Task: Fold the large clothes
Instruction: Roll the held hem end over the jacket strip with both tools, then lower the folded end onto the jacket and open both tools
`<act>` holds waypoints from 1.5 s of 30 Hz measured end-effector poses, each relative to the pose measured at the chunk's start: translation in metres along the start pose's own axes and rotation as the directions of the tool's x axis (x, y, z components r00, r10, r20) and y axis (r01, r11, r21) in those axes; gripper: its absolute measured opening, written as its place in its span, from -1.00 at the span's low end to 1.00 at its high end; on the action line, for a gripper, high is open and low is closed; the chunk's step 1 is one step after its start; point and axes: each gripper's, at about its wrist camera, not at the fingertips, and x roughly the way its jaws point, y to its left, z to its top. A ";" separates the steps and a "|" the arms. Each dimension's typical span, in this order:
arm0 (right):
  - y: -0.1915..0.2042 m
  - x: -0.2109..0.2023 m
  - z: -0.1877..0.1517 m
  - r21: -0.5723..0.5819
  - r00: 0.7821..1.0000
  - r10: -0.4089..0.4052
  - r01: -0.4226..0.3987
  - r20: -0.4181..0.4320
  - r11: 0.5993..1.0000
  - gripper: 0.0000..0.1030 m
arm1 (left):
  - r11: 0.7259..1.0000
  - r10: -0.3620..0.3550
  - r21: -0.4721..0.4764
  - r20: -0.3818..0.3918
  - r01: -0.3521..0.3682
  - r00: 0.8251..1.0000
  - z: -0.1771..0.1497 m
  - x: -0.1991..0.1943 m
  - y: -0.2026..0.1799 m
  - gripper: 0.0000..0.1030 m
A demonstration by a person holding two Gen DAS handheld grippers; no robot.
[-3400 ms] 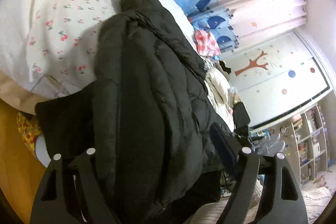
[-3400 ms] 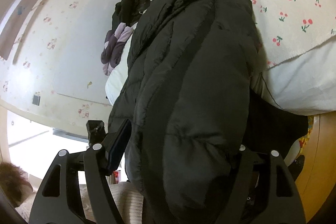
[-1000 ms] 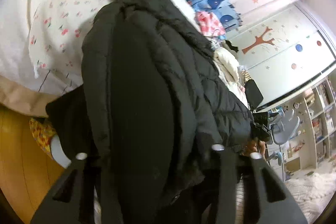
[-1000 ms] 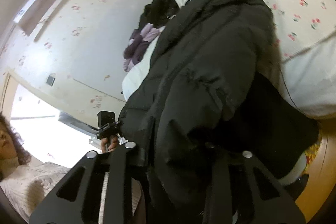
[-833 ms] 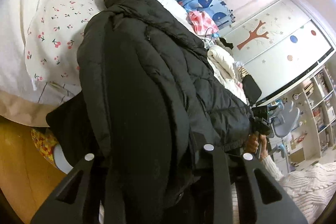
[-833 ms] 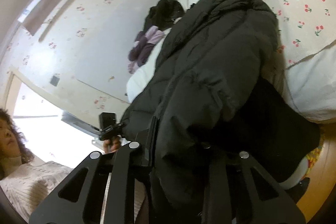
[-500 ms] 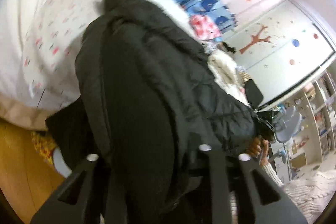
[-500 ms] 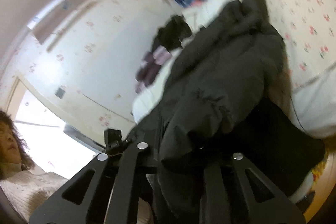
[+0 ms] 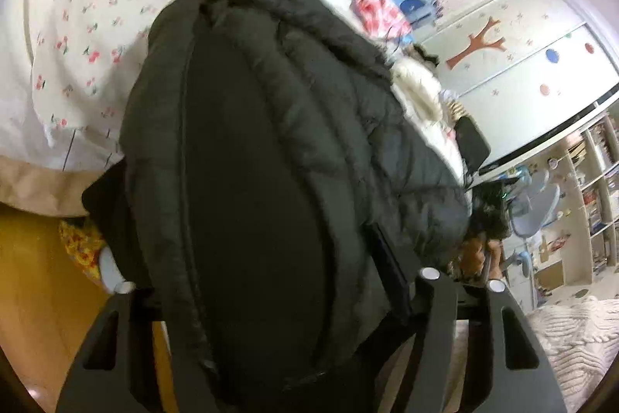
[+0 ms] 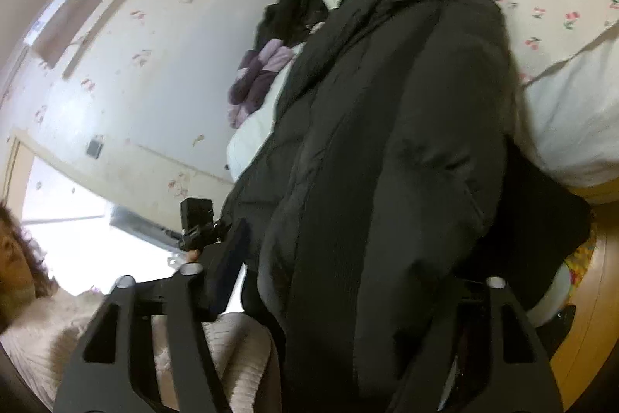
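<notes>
The bulky black quilted puffer jacket (image 9: 251,157) lies lengthwise on the cherry-print bed (image 9: 73,37), hem overhanging. Left gripper (image 9: 271,281) and right gripper (image 10: 340,277) straddle the hem, jaws opening, probably releasing it.

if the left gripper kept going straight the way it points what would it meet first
Most likely the black puffer coat: its bulk already sits between the opening jaws of the left gripper and fills the view ahead. The cherry-print bedding lies beyond it; the depth between them is unclear.
</notes>
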 end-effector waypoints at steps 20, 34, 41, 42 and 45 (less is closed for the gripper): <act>0.021 -0.020 0.186 -0.136 0.839 0.390 -0.366 0.379 0.920 -0.47 | 0.981 -0.190 0.023 0.324 0.193 0.927 0.174 -0.051 -0.040 -0.58; -0.131 0.112 0.356 0.320 0.905 -0.258 0.147 0.338 0.936 -0.25 | 0.911 0.227 -0.391 0.216 -0.129 0.950 0.345 0.114 0.103 -0.50; -0.136 0.093 0.342 0.340 0.903 -0.209 0.075 0.376 0.937 0.35 | 0.912 0.179 -0.397 0.170 -0.099 0.969 0.340 0.117 0.099 -0.07; -0.129 0.085 0.340 0.340 0.899 -0.201 0.063 0.389 0.938 0.56 | 0.918 0.162 -0.389 0.182 -0.081 0.970 0.340 0.111 0.097 0.03; -0.098 0.057 0.328 0.306 0.883 -0.202 0.070 0.424 0.950 0.72 | 0.932 0.100 -0.362 0.282 0.009 0.954 0.342 0.073 0.074 0.56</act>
